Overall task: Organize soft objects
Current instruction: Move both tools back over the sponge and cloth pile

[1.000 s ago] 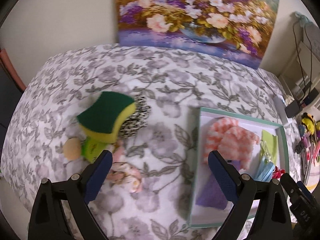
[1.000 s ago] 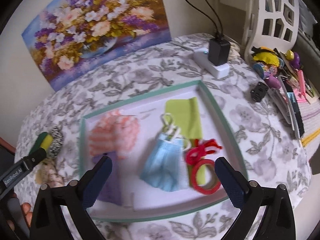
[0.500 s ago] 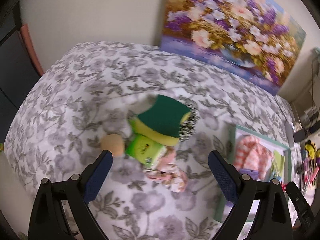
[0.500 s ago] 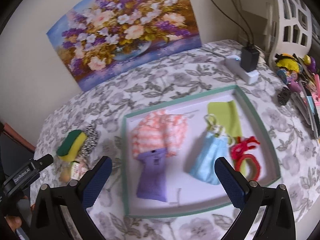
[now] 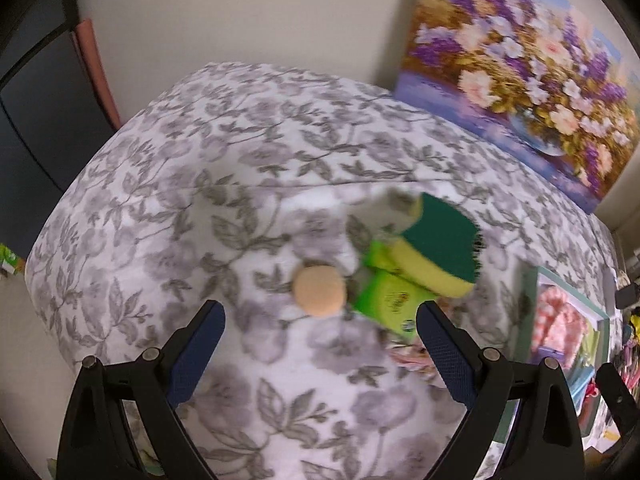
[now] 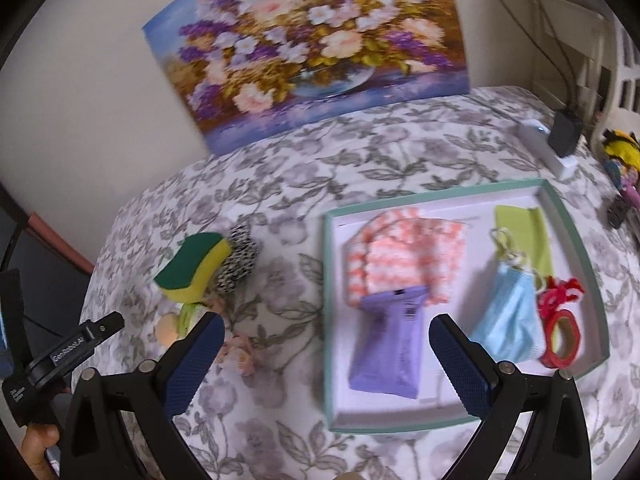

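Right wrist view: both grippers, right point(image 6: 326, 356) and left point(image 5: 320, 346), gape empty – tray point(image 6: 582, 248) already holds pouch point(image 6: 386, 342), mask point(image 6: 508, 316), striped cloth point(image 6: 400, 256); left out on the cloth-covered table, by my read: puff point(image 5: 319, 290), green packet point(image 5: 390, 296), sponge point(image 5: 438, 250) – roughly half done.

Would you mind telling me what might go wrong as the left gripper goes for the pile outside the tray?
The sponge leans on the green packet, so pulling one may tumble the other. The open left gripper could catch the round puff together with the packet.
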### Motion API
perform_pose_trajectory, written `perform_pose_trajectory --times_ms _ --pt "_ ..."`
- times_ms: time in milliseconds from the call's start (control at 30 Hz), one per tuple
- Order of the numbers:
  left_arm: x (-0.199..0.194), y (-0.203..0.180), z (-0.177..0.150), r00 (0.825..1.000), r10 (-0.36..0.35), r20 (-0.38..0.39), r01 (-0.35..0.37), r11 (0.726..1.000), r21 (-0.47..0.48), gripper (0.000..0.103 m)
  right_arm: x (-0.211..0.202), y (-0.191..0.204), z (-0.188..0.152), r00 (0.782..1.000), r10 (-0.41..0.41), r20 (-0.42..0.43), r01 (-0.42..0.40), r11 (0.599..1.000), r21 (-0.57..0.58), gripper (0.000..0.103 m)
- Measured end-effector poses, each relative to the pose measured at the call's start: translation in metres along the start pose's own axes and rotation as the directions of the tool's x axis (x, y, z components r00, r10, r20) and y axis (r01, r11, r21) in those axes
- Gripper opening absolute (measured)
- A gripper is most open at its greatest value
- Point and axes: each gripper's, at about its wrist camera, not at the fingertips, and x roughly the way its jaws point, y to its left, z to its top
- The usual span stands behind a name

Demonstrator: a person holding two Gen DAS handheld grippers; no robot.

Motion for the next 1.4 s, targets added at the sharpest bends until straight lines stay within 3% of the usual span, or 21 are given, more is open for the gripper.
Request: perform_pose_trajectory --times_ms 333,533,1033,1400 --pt "0.014 0.038 0.003 1.0 -0.011 -0.009 0.011 0.997 -0.073 0.097 0.019 0.05 -0.004 0.999 0.044 -0.005 -0.044 0.995 -0.089 0.103" --pt "0.021 0.051 0.005 1.0 -0.022 -0.011 0.021 0.995 -0.101 0.097 0.045 0.077 -0.011 0.996 0.06 -0.061 -0.068 0.989 -0.134 0.103" --pt "0.101 0.027 0.003 0.973 -0.077 -0.218 0.063 0.995 -0.072 0.097 0.124 0.103 -0.045 0.964 -0.016 -0.267 -0.055 0.965 -0.257 0.103" --pt "0.128 0.027 0.007 0.97 -0.055 -0.239 0.044 0.998 -0.051 0.096 0.148 0.111 -0.054 0.948 -0.029 -0.316 -0.065 0.957 -0.282 0.103"
